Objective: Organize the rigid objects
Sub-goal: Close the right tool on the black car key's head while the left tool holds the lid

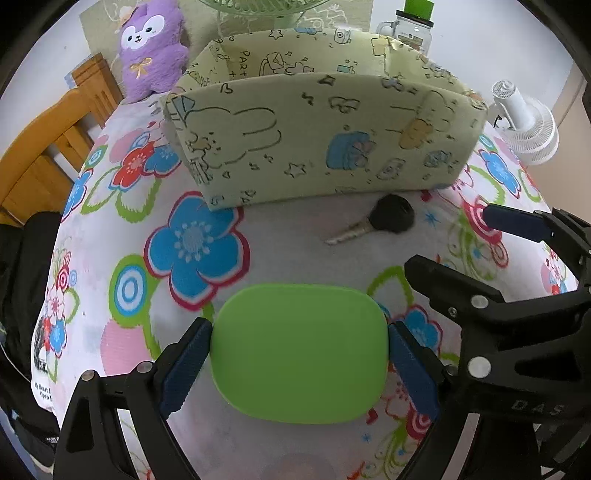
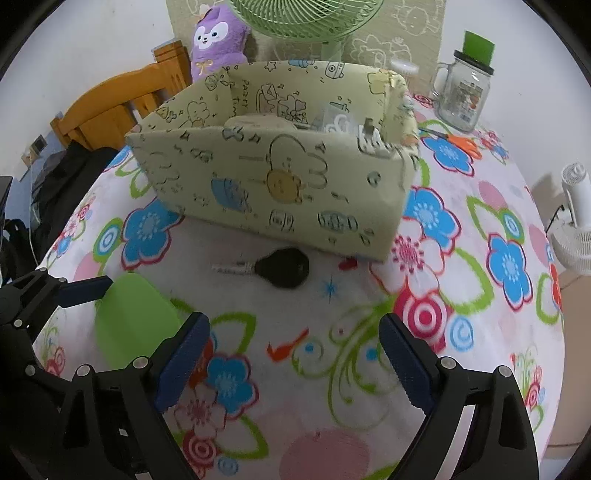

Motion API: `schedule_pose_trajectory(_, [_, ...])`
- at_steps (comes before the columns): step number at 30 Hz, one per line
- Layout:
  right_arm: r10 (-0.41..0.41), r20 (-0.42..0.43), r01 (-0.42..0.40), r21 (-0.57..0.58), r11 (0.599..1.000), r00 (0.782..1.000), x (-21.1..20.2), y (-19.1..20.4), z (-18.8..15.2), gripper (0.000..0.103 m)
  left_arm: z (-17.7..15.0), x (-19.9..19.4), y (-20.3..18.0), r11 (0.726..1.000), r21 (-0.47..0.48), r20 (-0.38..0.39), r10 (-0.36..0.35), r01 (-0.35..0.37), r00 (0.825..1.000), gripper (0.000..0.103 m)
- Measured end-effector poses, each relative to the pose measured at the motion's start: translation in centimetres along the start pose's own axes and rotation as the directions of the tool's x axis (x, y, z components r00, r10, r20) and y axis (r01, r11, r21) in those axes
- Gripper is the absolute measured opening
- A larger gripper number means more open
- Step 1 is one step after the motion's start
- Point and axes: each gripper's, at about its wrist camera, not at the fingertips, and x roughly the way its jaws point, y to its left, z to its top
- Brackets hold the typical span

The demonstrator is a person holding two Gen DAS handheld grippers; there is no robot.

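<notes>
My left gripper is shut on a flat green rounded case, held just above the flowered tablecloth; the case also shows in the right wrist view. A black-headed key lies on the cloth in front of the cartoon-print storage box, between the case and the box; it also shows in the right wrist view. The box holds several small items at its right end. My right gripper is open and empty, low over the cloth, short of the key. Its fingers show at right in the left view.
A purple plush and a green fan stand behind the box. A glass mug jar and orange scissors are at back right. A white fan is off the right edge; a wooden chair at left.
</notes>
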Motion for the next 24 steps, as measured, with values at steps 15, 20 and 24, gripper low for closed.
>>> schedule_pose_trajectory(15, [0.014,-0.021,-0.014,-0.011,1.000,1.000,3.8,0.3,2.9,0.079,2.5,2.3,1.5,1.000,-0.001,-0.035,-0.007,0.007,0.999,0.095])
schedule_pose_trajectory(20, [0.018,-0.031,-0.018,-0.009,1.000,0.999,4.7,0.5,3.3,0.073,2.8,2.9,2.2,1.000,0.003,-0.043,-0.009,0.009,0.999,0.095])
schedule_pose_trajectory(24, [-0.005,-0.019,0.004,-0.017,1.000,1.000,4.9,0.7,3.4,0.065,3.2,3.3,2.6,1.000,0.002,-0.049,-0.011,0.011,0.999,0.095])
